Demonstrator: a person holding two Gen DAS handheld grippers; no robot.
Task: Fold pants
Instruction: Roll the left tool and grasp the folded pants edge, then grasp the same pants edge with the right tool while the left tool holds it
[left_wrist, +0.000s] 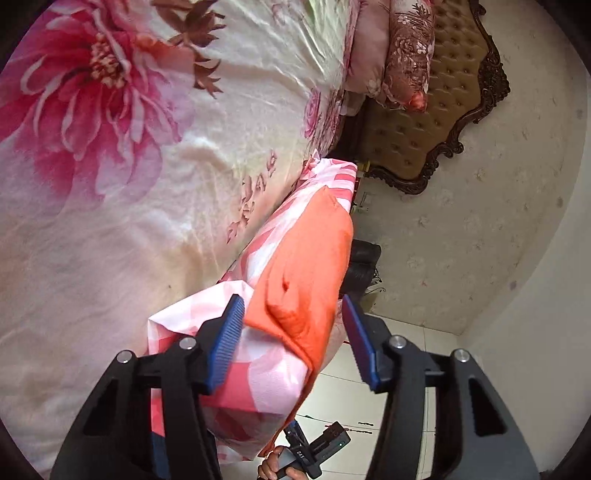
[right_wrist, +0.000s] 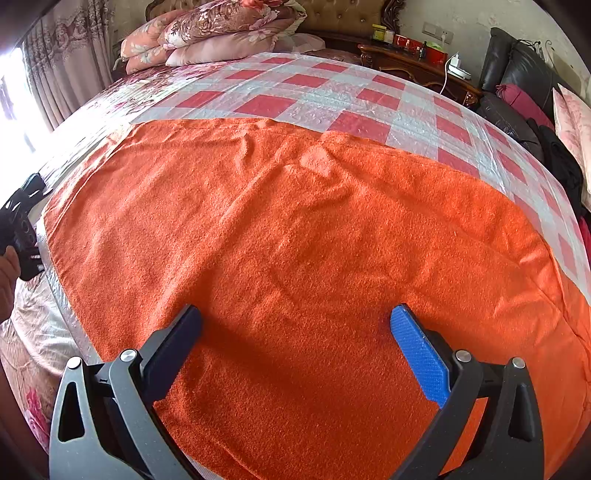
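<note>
My L gripper (left_wrist: 293, 325) half-spread round orange pants (right_wrist: 295, 258) edge, pads not touching; R gripper (right_wrist: 295, 328) wide apart above.

The pants (right_wrist: 295, 240) are plain orange, filling the right-wrist view from 9 to 5 o'clock. Under them the sheet (right_wrist: 314, 99) is checked red and pale white toward 12 o'clock. The pillows (right_wrist: 207, 33) at 11 o'clock are dusty pink with florals. The bedspread (left_wrist: 129, 147) is cream with big pink flowers. The headboard (left_wrist: 436, 122) at 1 o'clock is tufted tan, dark-framed. Gripper pads (right_wrist: 421, 354) are blue on black.
</note>
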